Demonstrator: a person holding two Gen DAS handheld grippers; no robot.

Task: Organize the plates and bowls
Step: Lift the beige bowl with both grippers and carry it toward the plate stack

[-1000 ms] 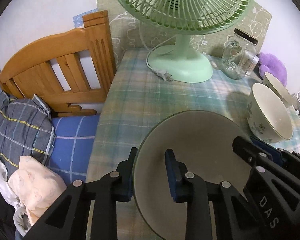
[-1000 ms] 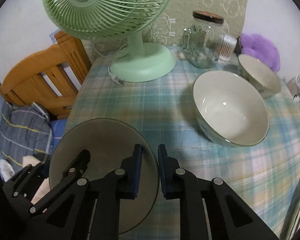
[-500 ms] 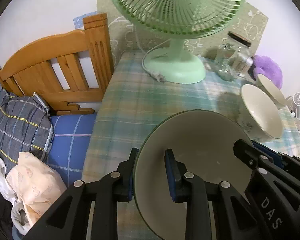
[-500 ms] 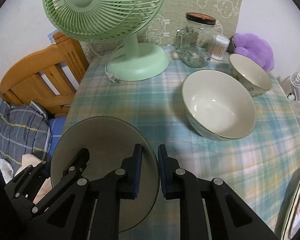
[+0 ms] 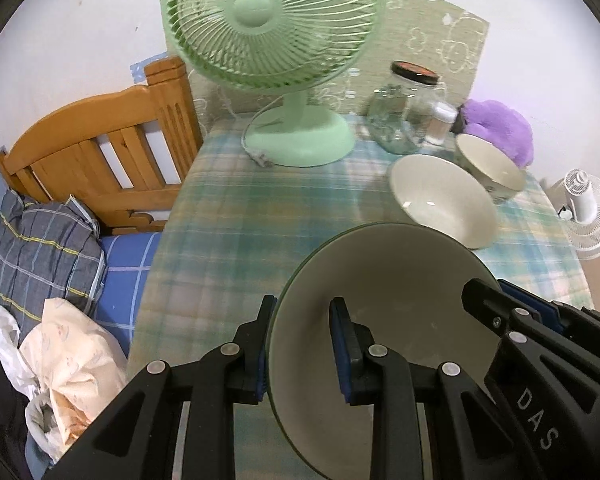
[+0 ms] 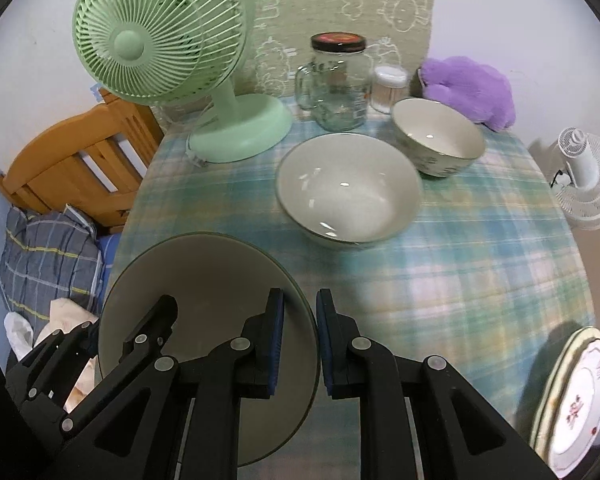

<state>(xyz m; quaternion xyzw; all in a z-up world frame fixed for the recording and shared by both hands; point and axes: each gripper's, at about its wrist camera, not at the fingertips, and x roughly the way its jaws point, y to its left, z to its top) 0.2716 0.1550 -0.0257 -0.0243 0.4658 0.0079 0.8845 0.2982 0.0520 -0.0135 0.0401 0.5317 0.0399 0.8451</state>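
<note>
Glass, by the look of it: the grey-green plate (image 5: 384, 320) fills the lower middle of the left wrist view and the lower left of the right wrist view, held clear above the plaid tablecloth (image 6: 460, 264). Both tools have it by the rim. The left gripper (image 5: 302, 344) pinches the plate's left edge between its blue pads, and the right gripper (image 6: 298, 340) pinches the opposite edge, one finger above the face and one beneath.

I judge the plate stiff, smooth and breakable, heavy enough that a one-sided hold would let it tip; the rim is the only sensible place to take it, and two opposed pinches suit it. A slick rim between narrow pads could slide if either hand twists against the other.

Around it, the large cream bowl (image 6: 348, 192) sits mid-table, just beyond the plate's far edge, with a smaller patterned bowl (image 6: 438, 142) close behind it at upper right. A stack of decorated plates (image 6: 576, 396) shows at the lower right edge of the right wrist view, and I guess that is where this one belongs. The path there across the cloth looks open, though the large bowl's rim lies near it. The green desk fan (image 6: 160, 40), the lidded glass jar (image 6: 338, 84) and a purple plush (image 6: 468, 88) line the back, well apart from the plate. A wooden bed frame (image 5: 100, 152) stands off the table's left side.
</note>
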